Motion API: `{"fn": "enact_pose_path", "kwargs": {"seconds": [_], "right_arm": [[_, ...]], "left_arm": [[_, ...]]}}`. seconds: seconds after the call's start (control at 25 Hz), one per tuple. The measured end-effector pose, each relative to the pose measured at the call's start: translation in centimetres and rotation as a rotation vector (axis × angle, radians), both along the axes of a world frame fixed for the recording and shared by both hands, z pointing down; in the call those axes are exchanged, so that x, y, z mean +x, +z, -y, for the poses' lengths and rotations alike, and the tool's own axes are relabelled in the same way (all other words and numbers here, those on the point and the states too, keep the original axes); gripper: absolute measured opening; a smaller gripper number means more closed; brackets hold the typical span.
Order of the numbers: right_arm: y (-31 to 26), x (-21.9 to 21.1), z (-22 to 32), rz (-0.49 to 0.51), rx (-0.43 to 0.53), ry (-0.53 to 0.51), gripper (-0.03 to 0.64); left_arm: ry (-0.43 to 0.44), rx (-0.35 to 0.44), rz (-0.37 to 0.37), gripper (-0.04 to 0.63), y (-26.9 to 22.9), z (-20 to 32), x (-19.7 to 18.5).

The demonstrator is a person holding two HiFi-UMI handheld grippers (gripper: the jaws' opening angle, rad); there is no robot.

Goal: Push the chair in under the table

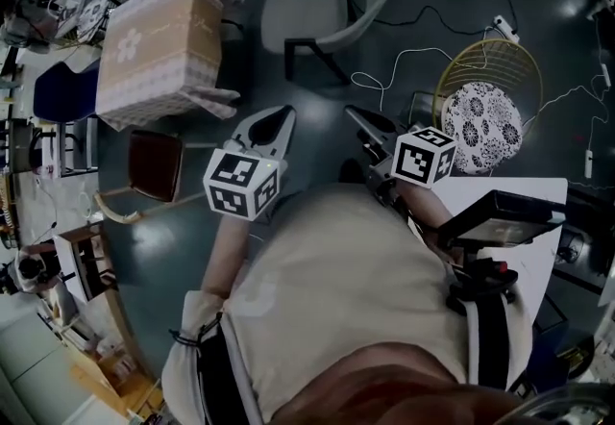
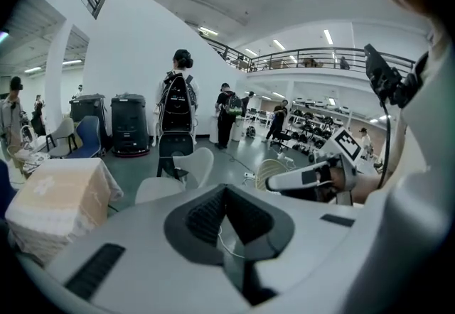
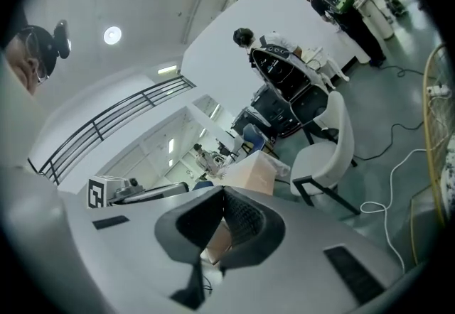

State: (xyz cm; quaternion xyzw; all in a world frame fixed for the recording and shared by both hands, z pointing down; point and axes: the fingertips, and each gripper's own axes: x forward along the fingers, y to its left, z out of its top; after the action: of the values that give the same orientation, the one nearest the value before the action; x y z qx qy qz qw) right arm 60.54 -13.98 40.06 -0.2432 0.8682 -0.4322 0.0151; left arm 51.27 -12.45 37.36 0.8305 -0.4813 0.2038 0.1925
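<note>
A small table (image 1: 159, 48) under a pale patterned cloth stands at the upper left of the head view. A white shell chair (image 1: 322, 10) on dark legs stands apart to its right, and a brown wooden chair (image 1: 154, 168) sits just below the table. My left gripper (image 1: 283, 115) and right gripper (image 1: 356, 115) hang in the air over the dark floor, both shut and empty, short of either chair. The left gripper view shows the table (image 2: 60, 199), the white chair (image 2: 178, 174) and the right gripper (image 2: 298, 177) beyond the closed jaws. The right gripper view shows the white chair (image 3: 323, 149) and the table (image 3: 249, 174).
A gold wire chair with a patterned cushion (image 1: 485, 115) stands to the right. White cables (image 1: 404, 67) and a power strip (image 1: 504, 27) lie on the floor. A white table (image 1: 524, 221) with equipment is at my right side. People (image 2: 178, 103) stand far behind the chair.
</note>
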Motion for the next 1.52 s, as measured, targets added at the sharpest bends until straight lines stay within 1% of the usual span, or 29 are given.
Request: {"fn": "enact_pose_path", "kwargs": {"seconds": [0.08, 0.16, 0.32, 0.48, 0.64, 0.84, 0.96, 1.04, 1.24, 1.36, 1.44, 1.52], "right_arm": [[0.7, 1.8, 1.2, -0.017, -0.021, 0.03, 0.009], [1.5, 3.1, 1.8, -0.013, -0.058, 0.047, 0.009], [3.0, 4.3, 1.8, -0.009, -0.098, 0.058, 0.009], [3.6, 5.2, 2.1, 0.003, -0.105, 0.077, 0.009], [4.0, 6.5, 2.9, -0.015, -0.106, 0.121, 0.009], [4.0, 7.3, 3.7, -0.028, -0.12, 0.182, 0.009], [3.9, 7.6, 4.7, -0.05, -0.125, 0.21, 0.009], [4.0, 7.0, 5.8, -0.067, -0.13, 0.21, 0.009], [4.1, 3.8, 7.1, -0.105, -0.141, 0.181, 0.009], [3.2, 2.0, 7.8, -0.136, -0.125, 0.165, 0.009], [2.9, 0.6, 9.7, -0.159, -0.115, 0.157, 0.009], [2.9, -1.5, 11.5, -0.179, -0.099, 0.147, 0.009]], "left_arm": [[-0.001, 0.001, 0.008, 0.008, -0.2, 1.1, 1.2], [0.001, -0.004, 0.011, 0.008, -0.1, 1.8, 2.2], [0.029, -0.024, 0.029, 0.008, 0.7, 2.2, 3.4], [0.054, -0.031, 0.039, 0.008, 1.3, 2.8, 4.2], [0.072, -0.021, 0.028, 0.008, 1.4, 4.2, 5.0], [0.095, -0.023, 0.009, 0.008, 1.5, 5.1, 4.8], [0.09, -0.036, -0.005, 0.008, 1.8, 6.2, 4.1], [0.083, -0.035, -0.023, 0.008, 1.9, 7.5, 3.2], [0.07, -0.045, -0.062, 0.008, 2.5, 9.4, 0.0], [0.032, -0.043, -0.096, 0.008, 1.8, 10.5, -2.6], [0.012, -0.044, -0.133, 0.008, 1.6, 12.4, -4.4], [0.022, -0.05, -0.16, 0.008, 1.9, 14.3, -6.2]]}}
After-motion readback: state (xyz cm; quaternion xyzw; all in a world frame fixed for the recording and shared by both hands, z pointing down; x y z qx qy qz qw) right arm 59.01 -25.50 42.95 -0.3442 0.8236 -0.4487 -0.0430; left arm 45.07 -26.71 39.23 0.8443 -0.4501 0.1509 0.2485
